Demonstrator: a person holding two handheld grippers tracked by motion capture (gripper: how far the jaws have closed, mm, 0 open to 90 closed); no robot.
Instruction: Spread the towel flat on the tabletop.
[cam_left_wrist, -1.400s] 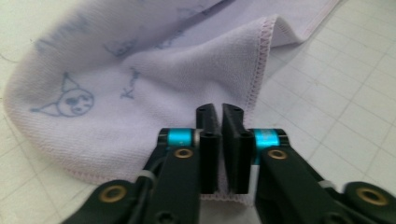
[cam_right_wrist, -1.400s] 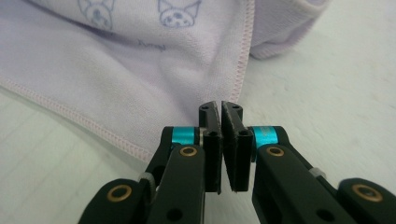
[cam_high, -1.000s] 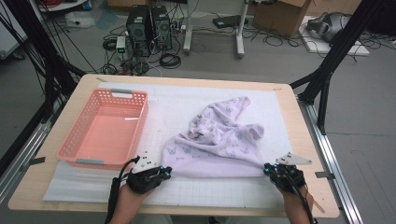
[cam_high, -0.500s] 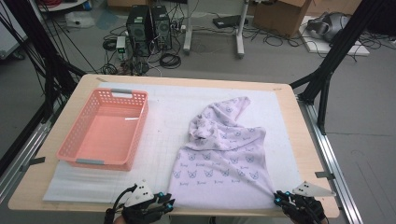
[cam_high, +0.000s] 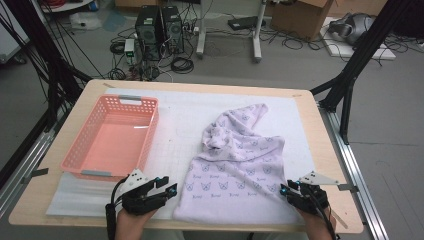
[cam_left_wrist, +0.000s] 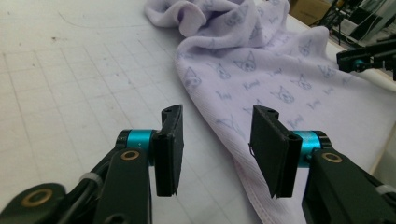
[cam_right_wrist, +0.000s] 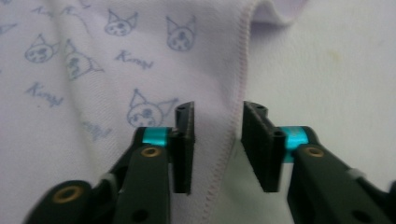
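A lilac towel (cam_high: 235, 175) printed with cat faces lies on the white mat; its near half is flat and its far part is bunched into a peak. My left gripper (cam_high: 167, 190) is open just off the towel's front left edge. In the left gripper view, the left gripper (cam_left_wrist: 217, 144) is low over the mat with the towel's (cam_left_wrist: 261, 79) hem running under its right-hand jaw. My right gripper (cam_high: 286, 191) is open at the front right edge. In the right gripper view, the right gripper (cam_right_wrist: 217, 144) has the towel's (cam_right_wrist: 116, 70) stitched hem lying between its jaws, not pinched.
A pink plastic basket (cam_high: 80, 162) stands empty on the left of the table. The white mat (cam_high: 175, 120) covers most of the wooden tabletop (cam_high: 330, 165). Black frame struts, cables and computer towers are beyond the far edge.
Both grippers dragged the towel's near edge toward the front of the table, flattening it, then eased forward again. Their jaws now stand apart with the towel lying free.
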